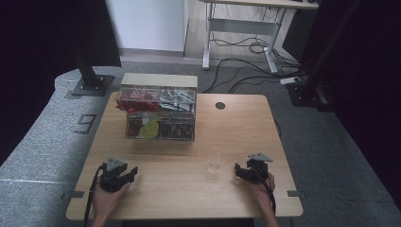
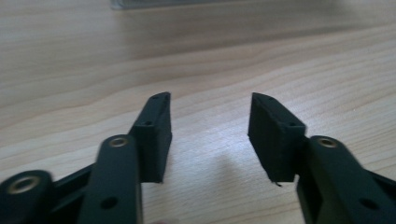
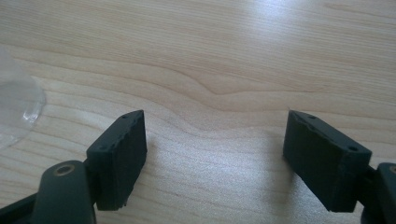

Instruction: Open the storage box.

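Your left gripper (image 1: 134, 172) and right gripper (image 1: 238, 170) rest on the pale wood-grain tabletop (image 1: 179, 189), ribbed black jaws released, gripping nothing. A clear, rounded glass (image 1: 216, 161) stands just beside the right one.

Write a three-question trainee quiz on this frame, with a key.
1. True or false: the right gripper holds the glass.
2. Which gripper is nearer the glass: A left gripper, B right gripper?
3. What stands at the far side of the table?

Key:
1. False; its jaws are open with nothing between them, and the glass stands apart.
2. B.
3. A clear box with compartments holding red, dark and yellow-green items.
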Demonstrator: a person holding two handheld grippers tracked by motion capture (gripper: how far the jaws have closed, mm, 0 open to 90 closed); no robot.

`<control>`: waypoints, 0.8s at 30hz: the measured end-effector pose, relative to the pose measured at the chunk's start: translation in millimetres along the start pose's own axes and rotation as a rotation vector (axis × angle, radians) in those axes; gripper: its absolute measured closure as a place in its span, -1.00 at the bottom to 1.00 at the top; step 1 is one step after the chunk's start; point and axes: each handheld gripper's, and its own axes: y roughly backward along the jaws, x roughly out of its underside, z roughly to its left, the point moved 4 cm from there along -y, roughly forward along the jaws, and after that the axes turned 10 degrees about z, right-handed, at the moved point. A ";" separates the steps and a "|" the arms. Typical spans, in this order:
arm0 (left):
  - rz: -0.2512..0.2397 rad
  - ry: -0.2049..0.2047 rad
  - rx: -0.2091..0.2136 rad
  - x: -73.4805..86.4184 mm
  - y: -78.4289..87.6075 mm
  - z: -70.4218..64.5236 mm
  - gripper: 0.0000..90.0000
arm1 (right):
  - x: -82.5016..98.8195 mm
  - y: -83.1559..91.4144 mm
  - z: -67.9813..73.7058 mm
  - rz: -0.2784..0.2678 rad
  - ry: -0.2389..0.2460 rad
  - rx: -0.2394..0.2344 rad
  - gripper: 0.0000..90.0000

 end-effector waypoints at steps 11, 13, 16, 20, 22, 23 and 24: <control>-0.142 -0.006 -0.003 -3.1 23.0 3.0 0.81 | 0.0 0.0 -0.2 -0.002 -0.001 0.002 -0.50; -0.144 -0.009 0.011 -4.2 25.3 2.9 0.93 | 0.0 0.0 -0.2 -0.002 -0.001 0.002 -0.50; -0.132 -0.007 0.023 -5.9 25.7 4.0 0.98 | 0.0 0.0 -0.2 -0.002 -0.001 0.002 -0.50; -0.128 -0.003 0.036 -9.1 24.7 4.5 0.99 | -0.2 -0.1 -0.3 -0.002 -0.003 0.004 -0.50; -0.134 -0.001 0.050 -12.3 25.3 3.5 0.99 | -0.3 -0.2 -0.3 -0.002 -0.005 0.006 -0.49; -0.138 -0.003 0.055 -14.6 25.7 2.5 0.99 | -0.3 -0.2 -0.3 -0.002 -0.005 0.006 -0.49; -0.140 -0.007 0.058 -17.3 25.9 1.3 0.99 | -0.3 -0.2 -0.4 -0.003 -0.005 0.006 -0.49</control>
